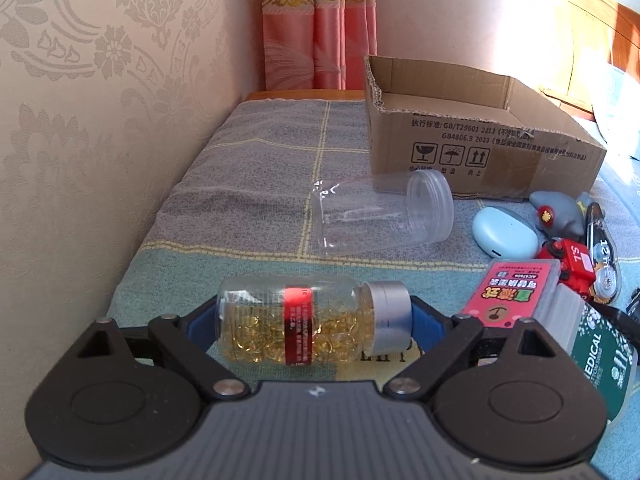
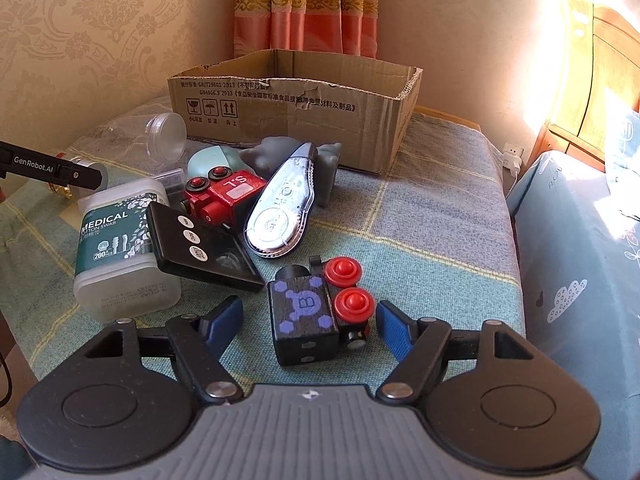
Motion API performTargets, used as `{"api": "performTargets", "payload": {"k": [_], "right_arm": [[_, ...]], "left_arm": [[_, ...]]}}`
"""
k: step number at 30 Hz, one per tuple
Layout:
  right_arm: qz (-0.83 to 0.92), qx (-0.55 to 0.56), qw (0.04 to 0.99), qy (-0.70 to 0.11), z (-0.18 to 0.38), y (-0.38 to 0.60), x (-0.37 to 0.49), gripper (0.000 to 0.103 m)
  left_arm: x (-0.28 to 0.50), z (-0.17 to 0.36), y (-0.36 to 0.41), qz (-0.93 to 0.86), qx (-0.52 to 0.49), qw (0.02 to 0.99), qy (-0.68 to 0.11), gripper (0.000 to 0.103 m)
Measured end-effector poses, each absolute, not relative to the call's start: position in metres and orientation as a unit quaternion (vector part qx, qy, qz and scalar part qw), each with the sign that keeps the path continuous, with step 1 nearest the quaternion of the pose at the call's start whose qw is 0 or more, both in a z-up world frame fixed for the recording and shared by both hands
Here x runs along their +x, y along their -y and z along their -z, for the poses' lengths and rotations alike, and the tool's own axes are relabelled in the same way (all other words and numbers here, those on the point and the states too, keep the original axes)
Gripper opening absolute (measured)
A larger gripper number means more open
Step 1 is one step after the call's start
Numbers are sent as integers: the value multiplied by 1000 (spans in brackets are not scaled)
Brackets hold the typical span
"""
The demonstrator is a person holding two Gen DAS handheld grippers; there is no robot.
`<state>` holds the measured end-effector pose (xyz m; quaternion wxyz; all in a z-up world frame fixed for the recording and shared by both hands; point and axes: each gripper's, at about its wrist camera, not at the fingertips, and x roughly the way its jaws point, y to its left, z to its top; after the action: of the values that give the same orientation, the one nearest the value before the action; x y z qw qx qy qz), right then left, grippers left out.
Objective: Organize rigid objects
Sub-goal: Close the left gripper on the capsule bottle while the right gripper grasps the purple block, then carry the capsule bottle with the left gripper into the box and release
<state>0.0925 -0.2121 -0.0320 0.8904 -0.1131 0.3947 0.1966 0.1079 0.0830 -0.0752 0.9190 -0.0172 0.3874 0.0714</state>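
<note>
On the checked blanket (image 1: 248, 184), our labels run so:
Left gripper (image 1: 316, 320): we pinch the clear capsule bottle with silver cap (image 1: 312, 320) end to end, base on one pad and cap on the other; it lies crosswise so the long way spans the jaws
Right gripper (image 2: 310, 318): spread wide, touching nothing; it brackets the black toy train with red wheels (image 2: 316, 312), which we judge next
Destination: one open cardboard box (image 2: 296, 108), seemingly empty, at the far side
Count: two toy trains, the other red (image 2: 224, 196); one empty clear jar (image 1: 380, 212); one swab tub (image 2: 120, 244)

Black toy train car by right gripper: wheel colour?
Red wheels on the black toy train car; clearest in the right wrist view.
</note>
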Motion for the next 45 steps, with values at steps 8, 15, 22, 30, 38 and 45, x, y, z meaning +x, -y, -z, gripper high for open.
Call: {"api": "performTargets", "payload": {"k": [8, 15, 22, 30, 38, 45], "right_arm": [[-209, -113, 889, -392, 32, 215, 97, 67], [-219, -117, 887, -389, 31, 216, 100, 58], [-218, -120, 884, -395, 30, 216, 102, 55], [-208, -126, 880, -407, 20, 217, 101, 55], [-211, -121, 883, -401, -7, 223, 105, 55], [-230, -121, 886, -383, -39, 220, 130, 55]], "left_arm": [[112, 82, -78, -86, -31, 915, -394, 93], [112, 83, -79, -97, -48, 913, -394, 93], [114, 81, -78, -89, -42, 912, -399, 93], [113, 66, -73, -54, -7, 910, -411, 93], [118, 38, -69, -15, 8, 910, -414, 93], [149, -7, -55, 33, 31, 925, -378, 93]]}}
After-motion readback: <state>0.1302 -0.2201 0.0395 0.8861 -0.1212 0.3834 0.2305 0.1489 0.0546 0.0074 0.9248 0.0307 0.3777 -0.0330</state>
